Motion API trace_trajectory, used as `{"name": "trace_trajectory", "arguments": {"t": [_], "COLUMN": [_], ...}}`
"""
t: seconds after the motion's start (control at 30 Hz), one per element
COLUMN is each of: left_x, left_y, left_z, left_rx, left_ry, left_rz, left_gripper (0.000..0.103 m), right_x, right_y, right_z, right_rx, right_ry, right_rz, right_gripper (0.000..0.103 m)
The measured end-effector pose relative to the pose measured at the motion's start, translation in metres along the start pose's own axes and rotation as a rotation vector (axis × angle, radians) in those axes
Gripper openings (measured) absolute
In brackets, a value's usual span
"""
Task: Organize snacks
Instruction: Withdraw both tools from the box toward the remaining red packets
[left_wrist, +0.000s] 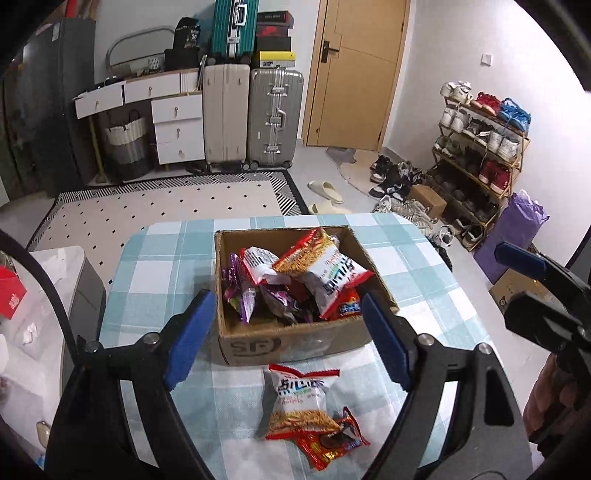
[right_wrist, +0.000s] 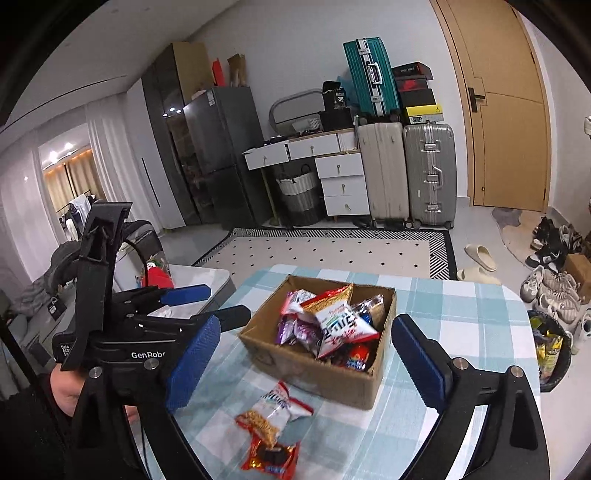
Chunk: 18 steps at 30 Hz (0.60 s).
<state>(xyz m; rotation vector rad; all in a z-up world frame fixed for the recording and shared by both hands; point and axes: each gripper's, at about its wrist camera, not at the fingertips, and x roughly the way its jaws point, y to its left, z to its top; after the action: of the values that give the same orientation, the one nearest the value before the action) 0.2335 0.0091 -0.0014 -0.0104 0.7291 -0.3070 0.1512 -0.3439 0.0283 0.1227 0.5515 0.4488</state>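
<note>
A cardboard box stands on the checked table and holds several snack packets. Two packets lie on the cloth in front of it: a white and orange noodle snack overlapping a red packet. My left gripper is open and empty, above the near side of the box; it also shows at the left of the right wrist view. My right gripper is open and empty, in front of the box; one of its fingers shows at the right of the left wrist view.
The table has a blue checked cloth. A low white side table with a red item stands to its left. A dark bin with wrappers, scattered shoes and a shoe rack are to the right. Suitcases and drawers line the far wall.
</note>
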Motion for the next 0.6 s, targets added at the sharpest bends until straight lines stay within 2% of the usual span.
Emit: {"name": "trace_trajectory", "arguments": {"t": [0.13,0.23,0.37,0.47,0.6], "left_x": [-0.013,-0.021,-0.038,-0.054,-0.074], "left_y": [-0.004,0.0,0.008,0.005,-0.002], "left_z": [-0.022,-0.041,-0.063,-0.078,-0.1], "left_rx": [0.001,-0.036,-0.091,-0.078,-0.045], "left_ry": [-0.012,-0.004,-0.056,-0.094,-0.134], "left_rz": [0.016,0.009,0.013,0.026,0.048], "left_gripper": [0.081,0.081,0.081,0.081,0.088], "right_x": [-0.018,-0.027,-0.045,-0.059,-0.066], "right_y": [0.004,0.004,0.005,0.01,0.013], "right_z": [-0.018,-0.031,-0.051,-0.069,-0.087], "right_rx": [0.039,0.066,0.104,0.118,0.126], "right_ry": [-0.027,-0.043,-0.101,-0.147,-0.162], "right_rz": [0.021,0.033,0.043,0.048,0.045], "right_gripper": [0.099,0.099,0.101,0.102,0.102]}}
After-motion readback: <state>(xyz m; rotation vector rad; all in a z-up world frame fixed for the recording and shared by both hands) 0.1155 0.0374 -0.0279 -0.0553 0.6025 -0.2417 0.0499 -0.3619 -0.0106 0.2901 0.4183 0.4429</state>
